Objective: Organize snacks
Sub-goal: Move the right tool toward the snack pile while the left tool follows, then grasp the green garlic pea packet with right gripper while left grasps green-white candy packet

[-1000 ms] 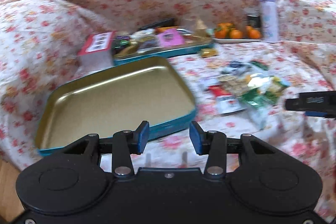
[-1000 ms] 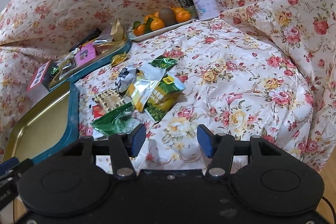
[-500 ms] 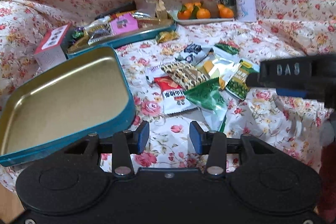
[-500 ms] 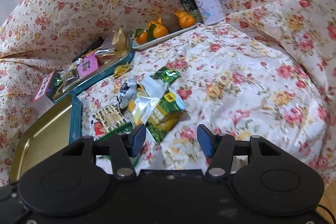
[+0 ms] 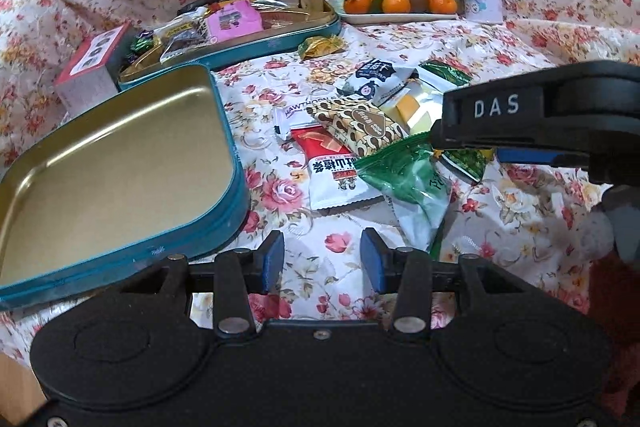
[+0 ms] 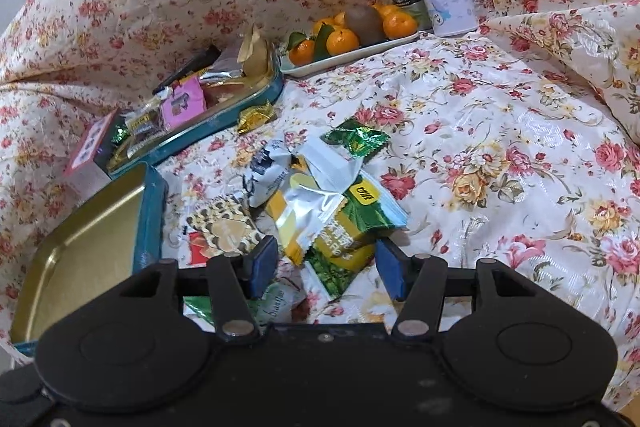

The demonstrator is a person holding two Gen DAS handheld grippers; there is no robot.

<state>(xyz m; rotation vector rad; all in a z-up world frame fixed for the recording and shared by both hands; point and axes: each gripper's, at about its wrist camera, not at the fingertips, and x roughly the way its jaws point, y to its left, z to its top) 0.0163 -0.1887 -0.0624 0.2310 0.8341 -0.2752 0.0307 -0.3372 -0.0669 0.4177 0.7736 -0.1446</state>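
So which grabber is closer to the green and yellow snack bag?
Right. The right gripper hangs open right over the green and yellow snack bag. The left gripper sits open farther back, over bare cloth by the gold tin.

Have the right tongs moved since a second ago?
Yes. The right tongs have closed in on the snack pile, now over the green packet.

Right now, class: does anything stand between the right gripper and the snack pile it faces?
Nothing visible does. The right gripper is open, directly over the snack pile, its nearest green-yellow packet lying between the fingers.
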